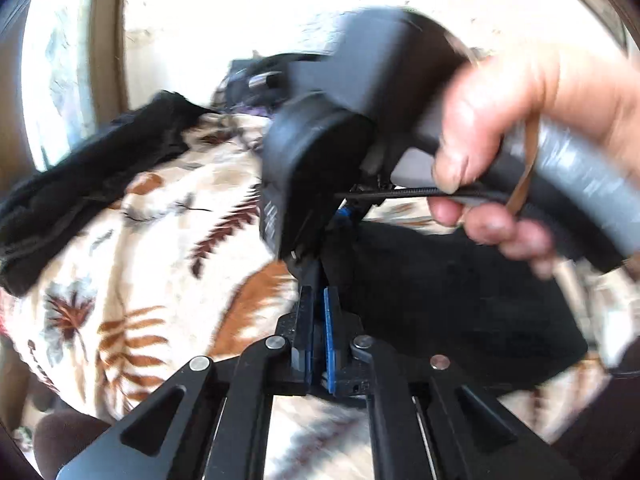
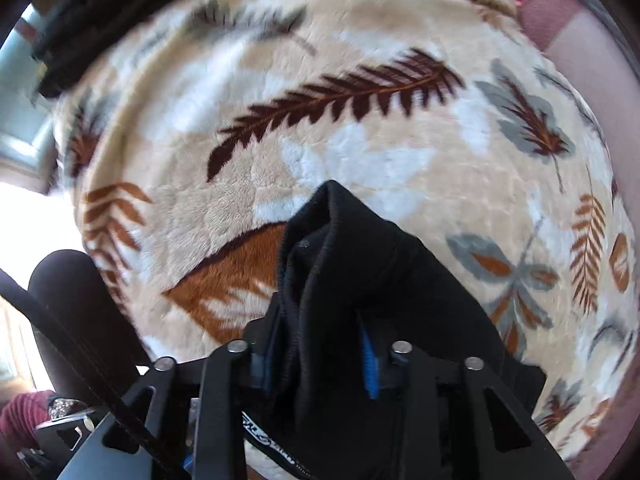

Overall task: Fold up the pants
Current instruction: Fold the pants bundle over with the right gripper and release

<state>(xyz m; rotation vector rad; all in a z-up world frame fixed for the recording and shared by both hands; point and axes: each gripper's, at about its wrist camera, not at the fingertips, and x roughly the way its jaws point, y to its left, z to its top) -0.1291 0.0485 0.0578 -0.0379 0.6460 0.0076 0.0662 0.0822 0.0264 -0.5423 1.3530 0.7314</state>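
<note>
Only in the left wrist view is the person's hand (image 1: 516, 152) seen around the right gripper's handle, while the left gripper (image 1: 319, 312) is closed with nothing visibly pinched. In the right wrist view, the right gripper (image 2: 320, 344) is clamped on a bunched fold of the black pants (image 2: 360, 264) above the leaf-patterned blanket (image 2: 360, 128). No containers are shown.

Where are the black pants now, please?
In the right wrist view the black pants are bunched between the right gripper fingers, over the leaf-patterned blanket.
</note>
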